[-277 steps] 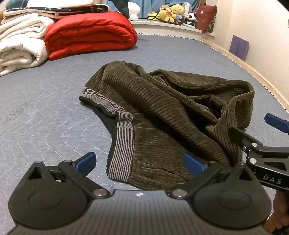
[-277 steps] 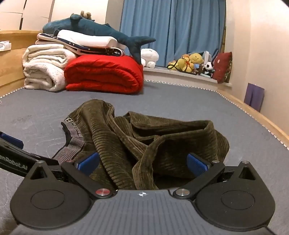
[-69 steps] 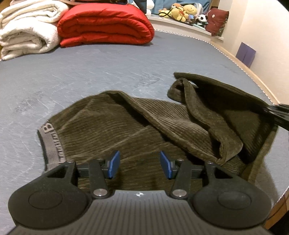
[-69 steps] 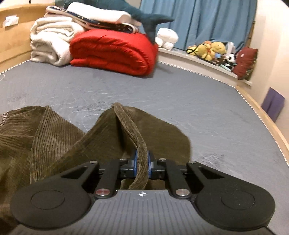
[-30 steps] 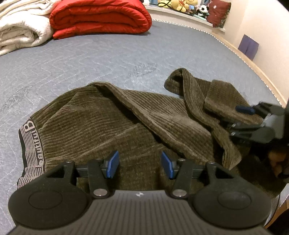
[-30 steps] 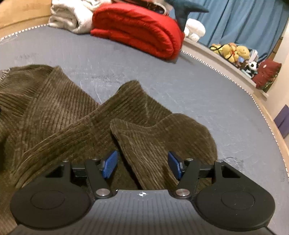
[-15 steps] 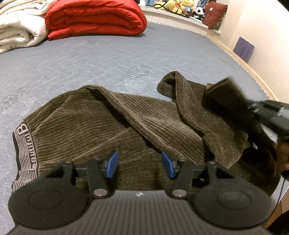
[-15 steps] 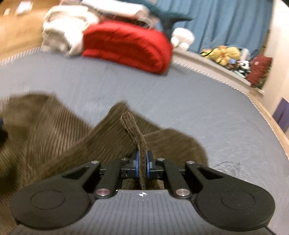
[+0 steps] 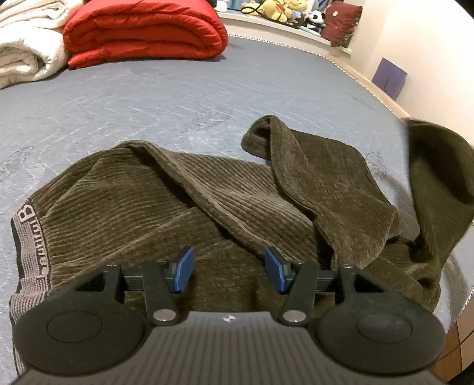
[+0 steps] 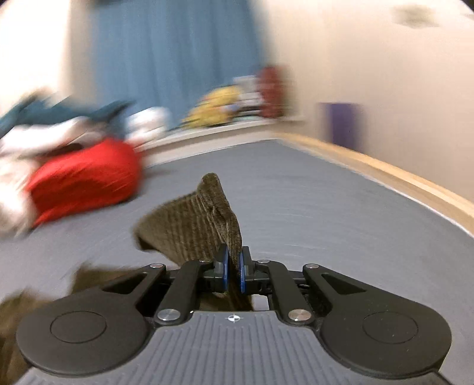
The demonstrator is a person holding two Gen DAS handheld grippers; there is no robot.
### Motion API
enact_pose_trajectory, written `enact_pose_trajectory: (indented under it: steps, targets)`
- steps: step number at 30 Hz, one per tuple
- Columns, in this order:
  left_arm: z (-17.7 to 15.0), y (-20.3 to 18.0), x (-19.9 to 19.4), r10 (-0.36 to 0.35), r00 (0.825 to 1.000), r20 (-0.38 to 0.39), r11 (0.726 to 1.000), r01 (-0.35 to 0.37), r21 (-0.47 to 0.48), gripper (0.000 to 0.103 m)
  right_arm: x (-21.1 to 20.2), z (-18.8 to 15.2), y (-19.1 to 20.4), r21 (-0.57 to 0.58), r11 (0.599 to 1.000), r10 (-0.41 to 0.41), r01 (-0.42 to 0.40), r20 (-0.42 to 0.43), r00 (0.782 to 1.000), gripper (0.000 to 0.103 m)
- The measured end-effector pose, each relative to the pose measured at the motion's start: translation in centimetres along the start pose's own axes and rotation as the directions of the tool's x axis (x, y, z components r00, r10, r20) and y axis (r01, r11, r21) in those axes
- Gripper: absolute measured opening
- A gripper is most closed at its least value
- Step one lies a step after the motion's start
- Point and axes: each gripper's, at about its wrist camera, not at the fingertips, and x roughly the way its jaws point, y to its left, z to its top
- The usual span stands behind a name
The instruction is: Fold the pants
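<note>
On the grey quilted bed (image 9: 177, 88), olive corduroy pants (image 9: 183, 201) are spread in loose folds across the middle of the left wrist view. At the far left edge of that frame, the grey striped waistband (image 9: 29, 245) is seen, printed with white letters and lying flat on the mattress. In the upper left, a folded white blanket (image 9: 20, 56) is stacked beside a rolled red duvet (image 9: 142, 32), both well apart from the pants. At the bottom centre, the left tool (image 9: 229, 271) is held over the corduroy with its blue pads spread apart and nothing between them. To the right of centre, one pant leg is doubled into a raised ridge, and at the far right edge a further portion of the fabric is lifted off the bed and blurred. In the upper right, plush toys (image 9: 284, 11) are lined on a ledge.

In the right wrist view, heavily blurred, the red duvet (image 10: 83, 180) is seen at the left. At the centre, the right tool (image 10: 233, 271) is clamped on an edge of the pants (image 10: 201, 228), which stands up between the blue pads. A wooden bed frame (image 10: 400, 180) runs along the right.
</note>
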Motion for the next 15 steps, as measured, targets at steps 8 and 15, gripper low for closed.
enact_pose_trajectory:
  steps: [8,15]
  targets:
    - [-0.5,-2.7,0.4,-0.034,0.999,-0.010,0.998,0.035,0.059,0.058,0.1,-4.2,-15.9,0.395,0.806,-0.340,0.442,-0.302,0.890,0.007]
    - [-1.3,-5.1,0.5,-0.134,0.990,-0.034,0.981,0.138,0.135,0.058,-0.7,-2.7,-17.8,0.425,0.793,-0.400,0.437,-0.178,0.899,0.006]
